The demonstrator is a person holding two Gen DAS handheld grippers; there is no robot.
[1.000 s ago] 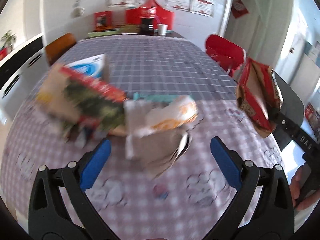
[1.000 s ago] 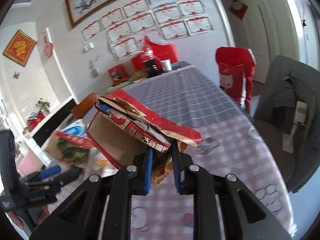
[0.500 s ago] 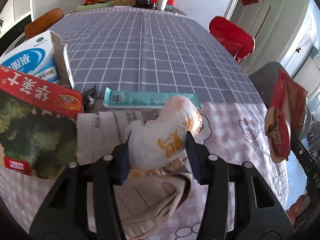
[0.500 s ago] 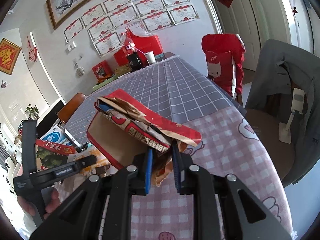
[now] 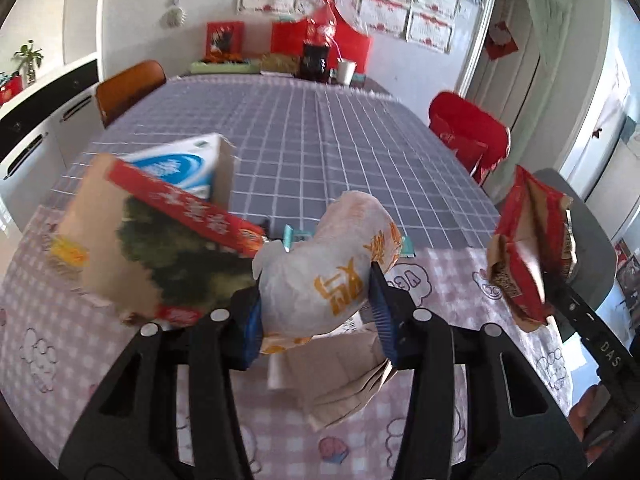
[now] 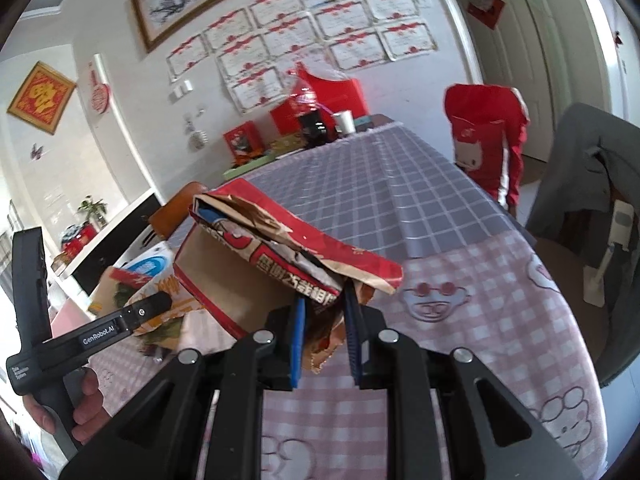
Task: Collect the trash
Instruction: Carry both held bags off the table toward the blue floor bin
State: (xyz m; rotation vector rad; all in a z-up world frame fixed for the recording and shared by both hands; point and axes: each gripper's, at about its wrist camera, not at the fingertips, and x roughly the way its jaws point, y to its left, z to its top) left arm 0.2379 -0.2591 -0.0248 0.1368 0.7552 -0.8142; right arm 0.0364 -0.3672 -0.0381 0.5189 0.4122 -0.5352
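Trash is split between both claws at this moment: the left gripper [image 5: 316, 312] has its pads pressed on a puffy white bag [image 5: 336, 256] with orange print, lifted just above the pink checked tablecloth [image 5: 448, 264], while the right gripper [image 6: 326, 330] is clamped narrowly on the torn edge of a flattened red carton [image 6: 280, 256] held in the air. The bag looks soft and rounded, so it could squeeze out of the pads if the hand swings quickly, and a crumpled sheet of paper [image 5: 352, 388] beneath it may or may not be caught with it; that cannot be told. The carton hangs from a ragged corner, which might tear or pivot and drop. A large vegetable-print box [image 5: 152, 248] sits just beside the bag on its left, close enough to be knocked, with a blue and white box [image 5: 180, 168] behind it and a teal strip [image 5: 296, 236] lying on the table behind the bag. No bin shows in either view.
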